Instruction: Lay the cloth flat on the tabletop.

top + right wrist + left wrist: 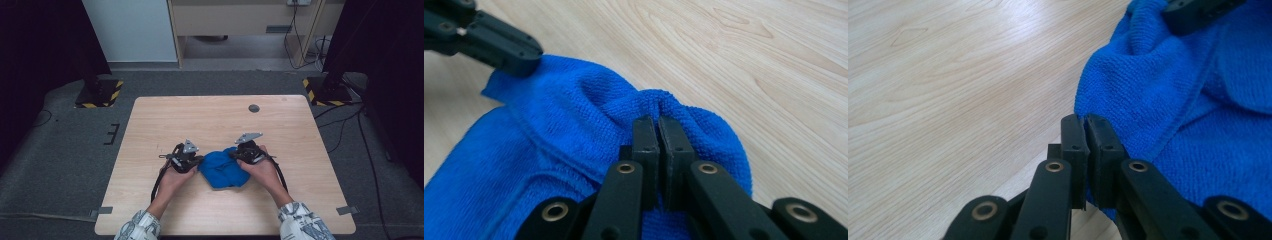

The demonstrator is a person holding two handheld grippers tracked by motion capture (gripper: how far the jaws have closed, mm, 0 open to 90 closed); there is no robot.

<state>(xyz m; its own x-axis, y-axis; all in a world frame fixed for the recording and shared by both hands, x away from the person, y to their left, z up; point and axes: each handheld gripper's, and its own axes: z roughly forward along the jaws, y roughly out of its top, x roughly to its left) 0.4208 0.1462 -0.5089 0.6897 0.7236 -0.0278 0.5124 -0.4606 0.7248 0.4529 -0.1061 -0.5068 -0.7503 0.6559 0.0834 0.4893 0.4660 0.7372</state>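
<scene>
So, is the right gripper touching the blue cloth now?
Touching. The right gripper view shows the right gripper with its jaws shut on a pinched fold of the blue cloth.

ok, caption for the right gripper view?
Right gripper shut on a fold of the blue cloth on the wooden table.

A: Setting to be entered as: lab or recording room, not a home.

B: Evidence to be listed?

A: One light wooden desk (215, 120), set alone on grey carpet (60, 165). Two stand bases (98, 93) marked with yellow-black hazard tape, placed at the far corners. Black curtains (30, 50) hung at both sides. Cables (345, 125) run loose across the floor. Tape tabs (101, 210) fixed at the desk's near corners.

B: Entered as recorded.
</scene>
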